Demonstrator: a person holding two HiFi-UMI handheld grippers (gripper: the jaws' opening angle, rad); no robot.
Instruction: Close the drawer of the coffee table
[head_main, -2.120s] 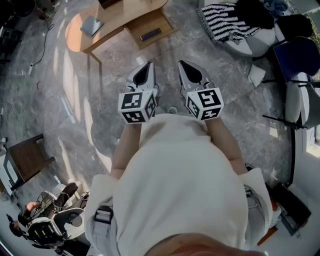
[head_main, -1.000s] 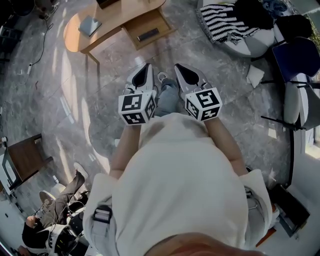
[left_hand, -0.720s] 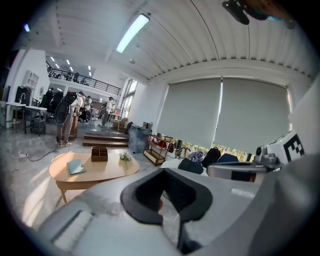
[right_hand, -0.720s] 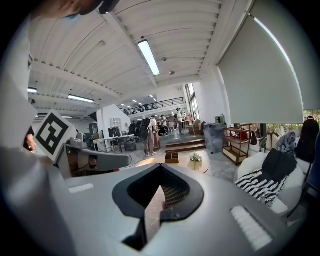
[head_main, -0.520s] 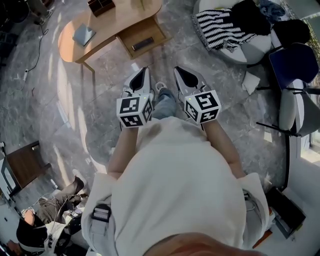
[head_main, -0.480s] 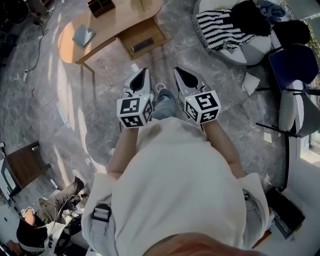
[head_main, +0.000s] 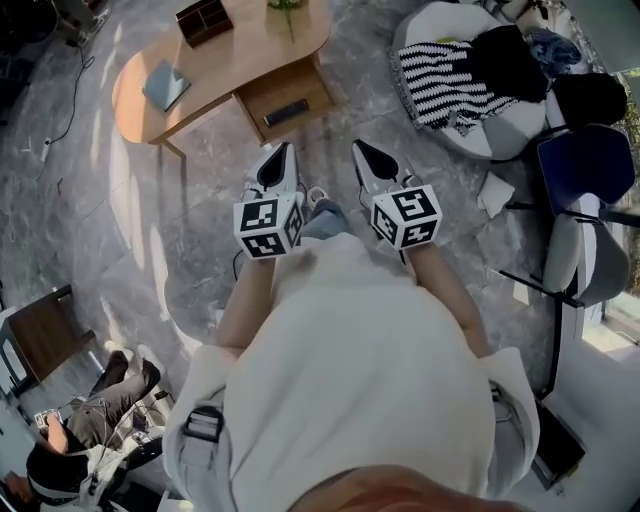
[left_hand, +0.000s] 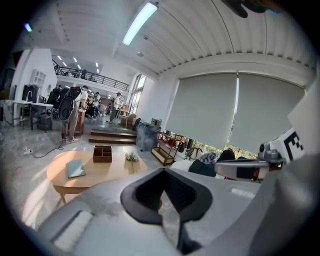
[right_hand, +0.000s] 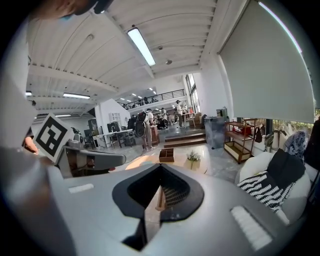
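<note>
Holding the left gripper (head_main: 279, 152) and the right gripper (head_main: 361, 150) side by side out in front of the chest, each pair of jaws pressed fully together with nothing between them. Judging the step in hand as the approach, with no contact made yet.

For a clean close:
- Keeping the jaws together as blunt pushers rather than opening them.
- Dropping the tips to the height of the drawer front.
- Meeting that front squarely, one tip either side of its middle.
- Pushing straight along the runners, so that the drawer is not skewing or jamming.
- Checking that the remote control (head_main: 287, 111) is lying flat inside.

Looking past the tips, across a stretch of grey marble floor (head_main: 215, 215): finding the open drawer (head_main: 276, 94) ahead of and below both grippers, apart from them, more in line with the left tip than the right. Standing pulled out from the near side of the oval wooden coffee table (head_main: 235, 55). Further back on the tabletop, lying well apart: a grey book (head_main: 164, 84), a wooden organiser box (head_main: 204, 18) and a small plant (head_main: 288, 8).
</note>
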